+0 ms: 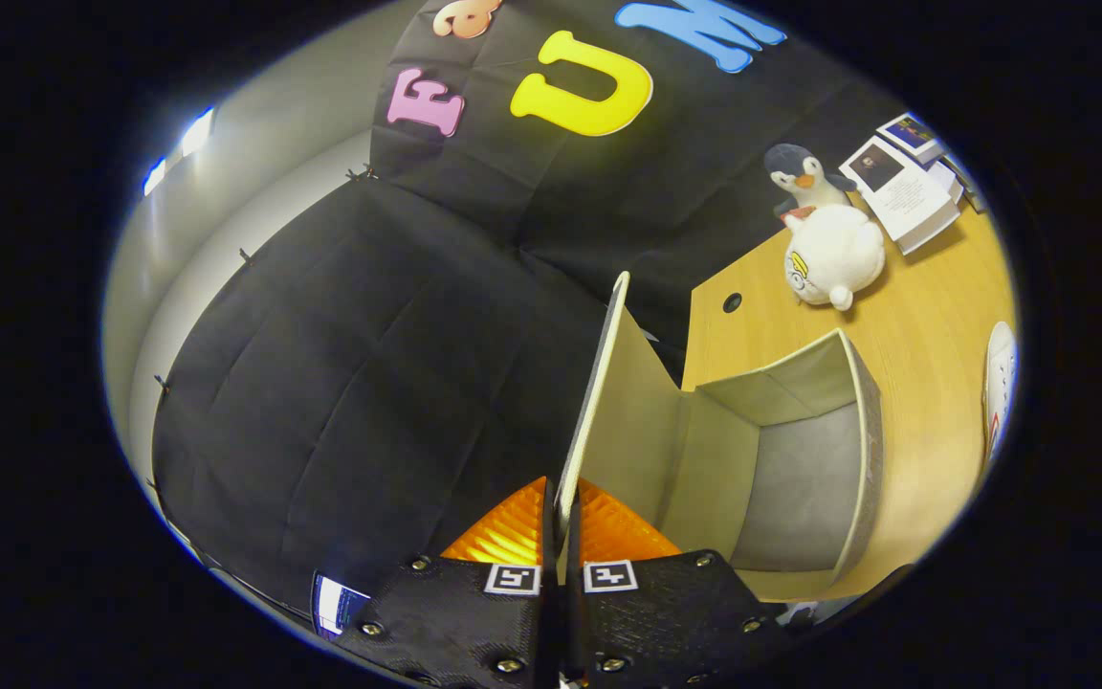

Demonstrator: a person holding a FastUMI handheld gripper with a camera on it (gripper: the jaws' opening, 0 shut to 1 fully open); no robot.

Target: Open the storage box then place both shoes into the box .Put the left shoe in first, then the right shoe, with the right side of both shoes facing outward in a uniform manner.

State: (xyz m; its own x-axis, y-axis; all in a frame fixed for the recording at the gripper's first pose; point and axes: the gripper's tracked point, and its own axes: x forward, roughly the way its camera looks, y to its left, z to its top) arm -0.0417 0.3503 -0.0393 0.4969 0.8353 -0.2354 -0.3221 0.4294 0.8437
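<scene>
My gripper (562, 517) is shut on the thin edge of the storage box lid (623, 421), which runs straight ahead from between the fingers and stands swung up. To the right of the lid the storage box (862, 450) lies open, its beige walls and grey felt floor bare inside. It rests on the wooden table (934, 316). A white shoe (999, 383) with a red detail lies on the table beyond the box's right wall, partly cut off.
At the table's far end sit a white round plush toy (833, 256), a penguin plush (800, 177) behind it and a stack of booklets (905, 187). A round cable hole (732, 302) is in the tabletop near its left edge. Black cloth hangs to the left.
</scene>
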